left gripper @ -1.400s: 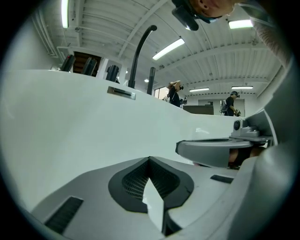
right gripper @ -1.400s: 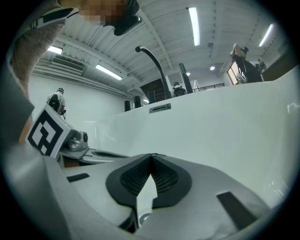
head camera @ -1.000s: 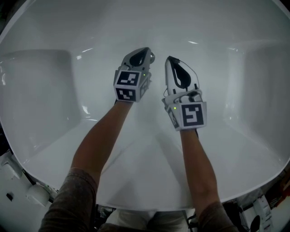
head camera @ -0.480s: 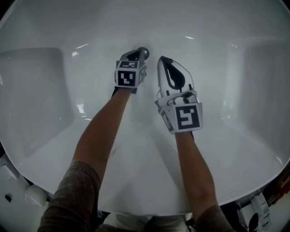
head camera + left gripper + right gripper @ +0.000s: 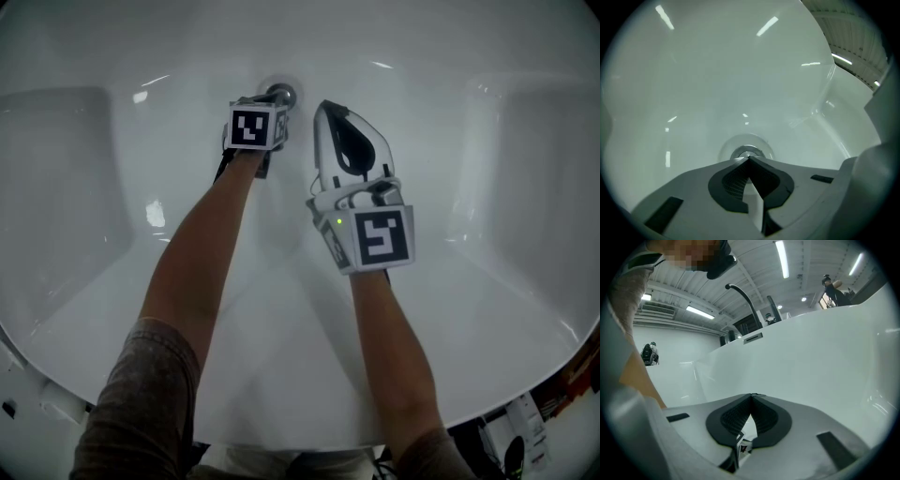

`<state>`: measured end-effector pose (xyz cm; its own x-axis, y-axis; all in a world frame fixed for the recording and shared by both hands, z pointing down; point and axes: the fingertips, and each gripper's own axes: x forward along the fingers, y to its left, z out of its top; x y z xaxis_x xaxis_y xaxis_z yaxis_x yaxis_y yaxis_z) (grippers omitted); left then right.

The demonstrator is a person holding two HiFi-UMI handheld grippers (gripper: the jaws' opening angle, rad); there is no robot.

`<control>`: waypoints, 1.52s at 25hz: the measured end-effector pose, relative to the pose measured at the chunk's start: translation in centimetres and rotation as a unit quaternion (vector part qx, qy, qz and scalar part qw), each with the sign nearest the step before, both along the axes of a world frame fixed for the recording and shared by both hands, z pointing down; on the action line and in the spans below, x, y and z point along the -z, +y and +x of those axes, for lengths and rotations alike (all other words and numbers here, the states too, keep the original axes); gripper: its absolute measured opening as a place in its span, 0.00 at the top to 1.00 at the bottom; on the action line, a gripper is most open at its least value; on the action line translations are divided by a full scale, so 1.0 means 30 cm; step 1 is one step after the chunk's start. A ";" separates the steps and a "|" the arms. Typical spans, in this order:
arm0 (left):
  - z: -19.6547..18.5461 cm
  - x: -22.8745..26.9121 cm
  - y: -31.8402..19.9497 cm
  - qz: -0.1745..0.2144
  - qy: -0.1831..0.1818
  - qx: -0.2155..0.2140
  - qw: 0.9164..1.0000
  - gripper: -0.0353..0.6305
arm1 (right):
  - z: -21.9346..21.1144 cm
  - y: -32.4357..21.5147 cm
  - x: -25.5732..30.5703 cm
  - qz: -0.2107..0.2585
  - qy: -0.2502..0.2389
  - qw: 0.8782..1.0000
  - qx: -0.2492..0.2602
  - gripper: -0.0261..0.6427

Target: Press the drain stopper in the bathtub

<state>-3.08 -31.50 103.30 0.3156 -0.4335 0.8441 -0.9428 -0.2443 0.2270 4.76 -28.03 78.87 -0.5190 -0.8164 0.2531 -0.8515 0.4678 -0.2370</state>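
Observation:
The round chrome drain stopper (image 5: 280, 93) sits in the white bathtub's floor (image 5: 187, 56) at the far end. My left gripper (image 5: 272, 105) is shut, and its tips sit right at the stopper's near edge. In the left gripper view the stopper (image 5: 746, 152) shows just past the closed tips of the left gripper (image 5: 749, 159); whether they touch it I cannot tell. My right gripper (image 5: 327, 111) is shut on nothing and hangs to the right of the stopper, pointing at the tub's far wall. Its closed tips (image 5: 751, 395) face the white tub wall.
The tub's sloping side walls (image 5: 525, 159) rise on both sides, with a recessed ledge at the left (image 5: 56, 169). A curved black faucet (image 5: 743, 298) stands on the far rim (image 5: 754, 337). Equipment lies on the floor outside the tub's near right corner (image 5: 525, 431).
Both grippers have moved forward towards the tub's far end. The left gripper has tilted down onto the stopper, which now shows past its tips.

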 end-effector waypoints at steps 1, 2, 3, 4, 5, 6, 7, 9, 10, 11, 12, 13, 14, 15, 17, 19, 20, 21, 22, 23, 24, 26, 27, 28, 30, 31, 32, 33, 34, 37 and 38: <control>0.000 -0.008 0.002 -0.004 -0.003 -0.003 1.000 0.94 | -0.002 0.003 -0.004 -0.002 0.001 1.000 0.000 0.96; 0.002 -0.017 0.004 -0.008 -0.004 -0.006 1.000 0.94 | -0.003 0.005 -0.009 -0.005 0.004 1.000 0.001 0.96; 0.005 -0.028 0.007 -0.012 -0.005 -0.007 1.000 0.94 | -0.004 0.006 -0.014 -0.006 0.005 1.000 0.002 0.96; 0.011 -0.037 0.008 -0.015 -0.005 -0.008 1.000 0.94 | -0.004 0.005 -0.017 -0.004 0.006 1.000 0.003 0.96; 0.018 -0.043 0.007 -0.016 -0.006 -0.010 1.000 0.94 | -0.003 0.002 -0.020 -0.003 0.005 1.000 0.003 0.96; 0.022 -0.046 0.006 -0.017 -0.008 -0.013 1.000 0.94 | -0.002 0.002 -0.021 -0.003 0.005 1.000 0.003 0.96; 0.024 -0.046 0.006 -0.018 -0.010 -0.014 1.000 0.94 | -0.003 0.003 -0.022 -0.004 0.005 1.000 0.003 0.96; 0.019 -0.043 0.009 -0.023 -0.012 -0.014 1.000 0.94 | -0.010 0.005 -0.017 -0.005 0.005 1.000 0.004 0.96; 0.016 -0.040 0.008 -0.025 -0.015 -0.016 0.999 0.94 | -0.015 0.005 -0.012 -0.004 0.004 1.000 0.006 0.96; 0.015 -0.038 0.006 -0.027 -0.019 -0.020 0.999 0.94 | -0.019 0.005 -0.007 -0.003 0.004 1.000 0.007 0.96; 0.015 -0.037 0.005 -0.029 -0.023 -0.023 0.999 0.94 | -0.022 0.006 -0.005 -0.002 0.004 1.000 0.008 0.96; 0.016 -0.038 0.002 -0.030 -0.026 -0.025 0.999 0.94 | -0.024 0.008 -0.006 -0.001 0.005 1.000 0.009 0.96; 0.017 -0.039 -0.001 -0.031 -0.029 -0.028 0.999 0.94 | -0.025 0.009 -0.009 -0.002 0.006 1.000 0.009 0.96; 0.018 -0.042 -0.005 -0.031 -0.032 -0.031 0.999 0.94 | -0.026 0.011 -0.013 -0.003 0.006 1.000 0.010 0.96; 0.024 -0.049 -0.006 -0.037 -0.038 -0.037 0.998 0.94 | -0.026 0.012 -0.018 -0.005 0.006 1.000 0.010 0.96; 0.022 -0.054 0.003 -0.046 -0.053 -0.042 0.997 0.94 | -0.023 0.009 -0.017 -0.004 0.007 1.000 0.009 0.96; 0.016 -0.057 0.007 -0.047 -0.060 -0.042 0.996 0.94 | -0.020 0.008 -0.017 -0.004 0.007 1.000 0.008 0.96; 0.013 -0.059 0.009 -0.045 -0.061 -0.040 0.996 0.94 | -0.016 0.007 -0.017 -0.004 0.006 1.000 0.008 0.96; 0.017 -0.058 0.008 -0.039 -0.055 -0.036 0.997 0.94 | -0.011 0.004 -0.015 -0.003 0.007 1.000 0.007 0.96; 0.026 -0.054 0.004 -0.030 -0.045 -0.031 0.998 0.94 | -0.004 0.000 -0.012 -0.002 0.007 1.000 0.005 0.96; 0.035 -0.046 -0.002 -0.017 -0.036 -0.028 0.999 0.94 | 0.002 -0.004 -0.006 -0.001 0.008 1.000 0.003 0.96; 0.029 -0.018 -0.007 0.000 -0.031 -0.024 0.999 0.94 | 0.004 -0.006 0.015 0.001 0.012 1.000 0.002 0.96; 0.018 -0.002 -0.003 -0.001 -0.031 -0.022 0.999 0.94 | 0.000 -0.003 0.029 0.003 0.015 1.000 0.003 0.96; 0.006 0.016 0.010 -0.011 -0.030 -0.018 0.999 0.94 | -0.004 0.003 0.042 0.004 0.018 1.000 0.004 0.96; -0.010 0.051 0.034 -0.025 -0.030 -0.009 0.999 0.94 | 0.002 0.015 0.058 -0.002 0.025 1.000 0.005 0.96; -0.009 0.066 0.033 -0.025 -0.031 -0.007 0.999 0.94 | 0.014 0.015 0.060 -0.006 0.028 1.000 0.004 0.96; 0.000 0.080 0.032 -0.025 -0.029 -0.006 0.999 0.94 | 0.029 0.011 0.061 -0.009 0.030 0.999 0.004 0.96; 0.017 0.096 0.034 -0.027 -0.023 -0.005 0.999 0.94 | 0.044 0.008 0.068 -0.011 0.032 0.999 0.003 0.96; 0.034 0.117 0.042 -0.032 -0.015 -0.006 0.999 0.94 | 0.054 0.008 0.084 -0.012 0.035 0.999 0.002 0.96; 0.019 0.234 0.087 -0.040 -0.013 -0.009 0.999 0.94 | 0.027 0.028 0.198 -0.013 0.039 0.999 0.002 0.96; 0.005 0.287 0.095 -0.039 -0.014 -0.006 0.999 0.94 | 0.008 0.034 0.250 -0.010 0.039 0.999 0.005 0.96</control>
<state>-2.94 -28.65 94.69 0.2967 -0.3619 0.8838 -0.9460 -0.2383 0.2200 5.02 -27.02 71.37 -0.5054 -0.8056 0.3091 -0.8629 0.4725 -0.1793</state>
